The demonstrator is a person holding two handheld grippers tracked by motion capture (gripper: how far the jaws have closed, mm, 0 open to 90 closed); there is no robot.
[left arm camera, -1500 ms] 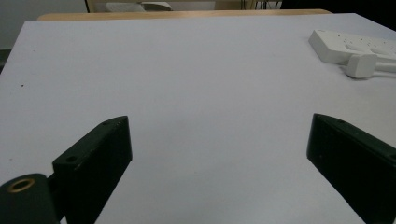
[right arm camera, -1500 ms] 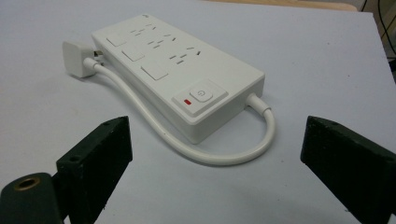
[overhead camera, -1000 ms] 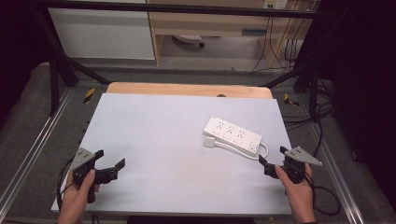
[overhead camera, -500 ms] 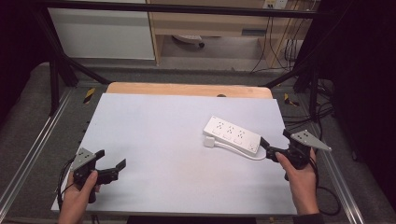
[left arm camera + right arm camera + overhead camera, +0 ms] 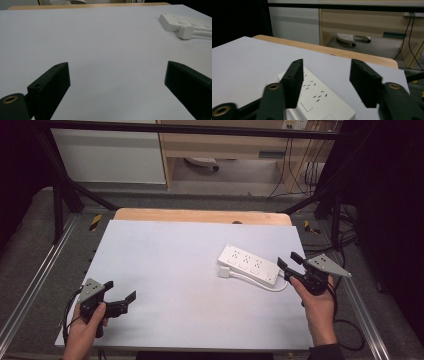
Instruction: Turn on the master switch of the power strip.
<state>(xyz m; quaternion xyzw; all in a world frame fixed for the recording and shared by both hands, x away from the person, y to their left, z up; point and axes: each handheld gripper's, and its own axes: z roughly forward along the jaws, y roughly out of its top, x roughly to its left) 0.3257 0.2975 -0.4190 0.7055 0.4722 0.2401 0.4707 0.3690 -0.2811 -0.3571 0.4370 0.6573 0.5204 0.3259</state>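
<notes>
white sheeting (image 5: 170, 270) is spread over the table, with a wooden edge (image 5: 200, 216) left bare at the far side; grey floor, black frame rails and a pale cabinet (image 5: 107, 155) are seen beyond. the white power strip (image 5: 248, 264) is laid flat at the right of the table, its plug (image 5: 224, 270) beside it. the right gripper (image 5: 290, 263) is held just above the strip's near end, jaws just narrowed but parted, nothing clamped. the left gripper (image 5: 120, 296) is kept well apart at the near left, jaws wide.
</notes>
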